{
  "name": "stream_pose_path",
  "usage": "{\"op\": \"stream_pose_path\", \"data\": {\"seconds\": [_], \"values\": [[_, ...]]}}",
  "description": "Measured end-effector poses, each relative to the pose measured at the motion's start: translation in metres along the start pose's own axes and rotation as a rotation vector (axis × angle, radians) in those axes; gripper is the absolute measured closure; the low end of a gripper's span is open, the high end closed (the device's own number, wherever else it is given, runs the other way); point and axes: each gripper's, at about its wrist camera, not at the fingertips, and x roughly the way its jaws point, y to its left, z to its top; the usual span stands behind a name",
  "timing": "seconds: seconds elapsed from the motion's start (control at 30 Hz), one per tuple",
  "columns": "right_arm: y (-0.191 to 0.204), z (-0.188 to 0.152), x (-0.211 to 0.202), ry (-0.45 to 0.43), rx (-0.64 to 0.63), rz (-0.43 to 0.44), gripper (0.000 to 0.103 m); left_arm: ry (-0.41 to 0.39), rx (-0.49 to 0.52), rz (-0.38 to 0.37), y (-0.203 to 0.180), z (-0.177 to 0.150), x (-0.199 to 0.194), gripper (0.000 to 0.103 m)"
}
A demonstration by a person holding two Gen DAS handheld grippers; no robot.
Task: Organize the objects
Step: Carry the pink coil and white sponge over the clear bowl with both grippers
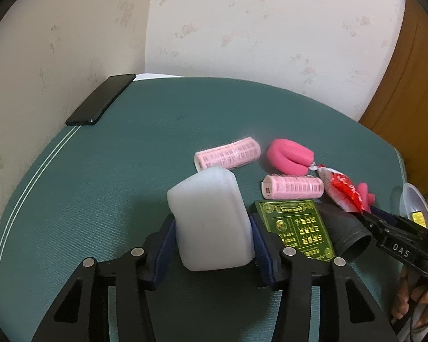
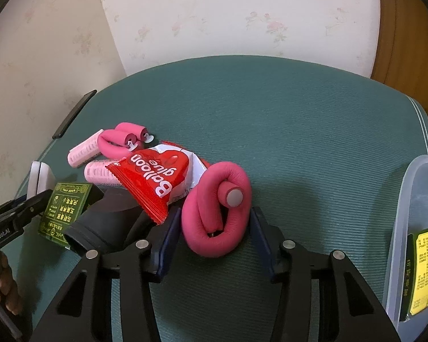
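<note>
In the left wrist view a white foam block (image 1: 211, 216) stands on the green mat (image 1: 100, 185), and my left gripper (image 1: 212, 225) is shut on it, with a blue pad against each side. In the right wrist view my right gripper (image 2: 215, 219) is shut on a coiled pink foam curler (image 2: 216, 213), its pads touching both flanks. A red "Balloon glue" packet (image 2: 154, 176) leans over a black tube (image 2: 100, 222) just left of it. Beside these lie a green card box (image 1: 296, 228), two pale pink hair rollers (image 1: 228, 156) (image 1: 292, 186) and a second bent pink curler (image 1: 288, 156).
A clear plastic container (image 2: 408, 199) stands at the right edge of the mat with a green and yellow box (image 2: 425, 270) inside. A black phone (image 1: 100, 99) lies at the far left by the wall. A hand (image 1: 413, 299) holds the right gripper's handle.
</note>
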Motion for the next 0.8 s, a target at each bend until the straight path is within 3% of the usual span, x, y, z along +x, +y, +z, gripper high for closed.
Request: {"op": "stream_pose_path", "data": {"seconds": [0.4, 0.8], "values": [[0.004, 0.0, -0.032, -0.109, -0.01, -0.026, 0.054, -0.118, 0.079, 0.046, -0.017, 0.0, -0.028, 0.05], [-0.013, 0.003, -0.073, -0.224, 0.051, -0.057, 0.054, -0.202, 0.109, 0.015, -0.032, -0.002, -0.051, 0.05]]}}
